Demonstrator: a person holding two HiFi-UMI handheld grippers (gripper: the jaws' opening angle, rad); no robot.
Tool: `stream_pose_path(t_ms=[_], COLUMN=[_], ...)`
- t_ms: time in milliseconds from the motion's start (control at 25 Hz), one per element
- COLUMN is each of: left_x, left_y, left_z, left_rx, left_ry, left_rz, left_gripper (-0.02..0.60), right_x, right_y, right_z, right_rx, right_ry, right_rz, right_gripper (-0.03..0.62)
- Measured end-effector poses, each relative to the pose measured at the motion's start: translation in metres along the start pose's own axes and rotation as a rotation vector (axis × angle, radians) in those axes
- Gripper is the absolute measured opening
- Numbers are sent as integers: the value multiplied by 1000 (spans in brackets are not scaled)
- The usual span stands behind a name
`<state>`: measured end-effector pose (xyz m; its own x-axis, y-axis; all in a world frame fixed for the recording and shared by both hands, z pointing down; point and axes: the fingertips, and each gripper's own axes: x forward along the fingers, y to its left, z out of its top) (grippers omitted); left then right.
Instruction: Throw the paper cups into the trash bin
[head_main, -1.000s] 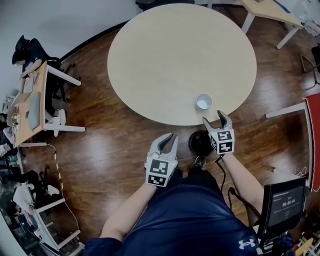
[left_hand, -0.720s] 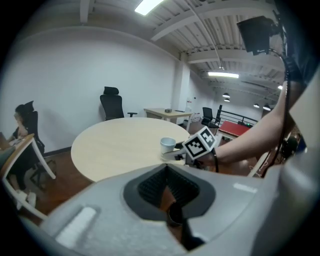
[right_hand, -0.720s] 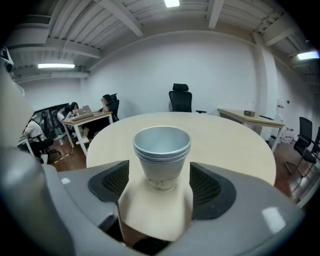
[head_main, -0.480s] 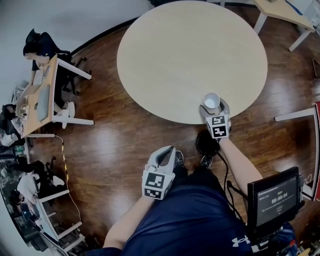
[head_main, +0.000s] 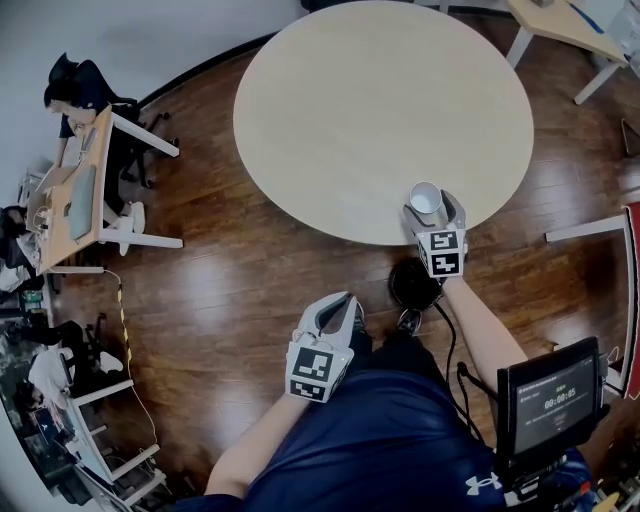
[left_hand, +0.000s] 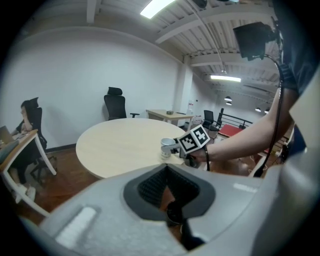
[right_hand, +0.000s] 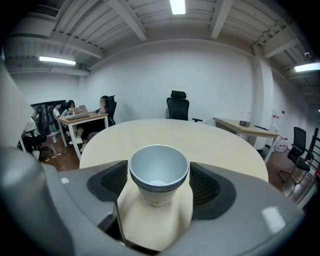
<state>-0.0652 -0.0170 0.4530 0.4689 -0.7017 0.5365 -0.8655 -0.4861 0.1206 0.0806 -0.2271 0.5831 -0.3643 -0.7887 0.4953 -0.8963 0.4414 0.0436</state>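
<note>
- The cups (right_hand: 158, 172) stand upright on the table (head_main: 370, 110), mouth up and long axis vertical, close to the edge nearest the person holding the grippers. Several rims show one inside another, so they sit nested as one stack.
- The right gripper (head_main: 433, 212) is level with the stack. Its jaws are spread as wide as they go, one on each side, with the cups squarely between them. The pads (right_hand: 204, 185) stand just beside the rims and are not pressing, so nothing is gripped yet.
- The coming move turns on this: the stack is already centred in the gap, so the jaws need only close across its width.
- The left gripper (head_main: 338, 308) hangs low by the person's body, well apart from the table. Its fingertips are together and it holds nothing. The right one is plainly the nearer.
- A round black thing on the floor (head_main: 230, 280) just under the table edge, below the right gripper, is probably the bin (head_main: 412, 286). The view is too small to be sure.
- The table is round, pale and bare apart from the cups. The floor is dark glossy wood.
- Around the room are a desk (head_main: 70, 200) with someone seated at it off to the left, a black office chair (right_hand: 178, 107) beyond the table, and a small screen (head_main: 550, 400) at the person's right.
</note>
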Motion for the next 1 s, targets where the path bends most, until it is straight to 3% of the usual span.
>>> stream_pose_path(t_ms=[320, 520, 1000], left_x=[12, -5, 18], left_y=[-6, 0, 3], left_z=[0, -1, 24], left_rx=[0, -16, -21], left_ry=[-10, -25, -95], left_rz=[-34, -47, -185], left_gripper=[5, 5, 5], right_x=[4, -9, -65], right_y=[-12, 0, -16], right_z=[7, 4, 42], right_rx=[10, -3, 39], right_ry=[76, 156, 71], right_rz=[-11, 15, -13], right_gripper=[387, 360, 359])
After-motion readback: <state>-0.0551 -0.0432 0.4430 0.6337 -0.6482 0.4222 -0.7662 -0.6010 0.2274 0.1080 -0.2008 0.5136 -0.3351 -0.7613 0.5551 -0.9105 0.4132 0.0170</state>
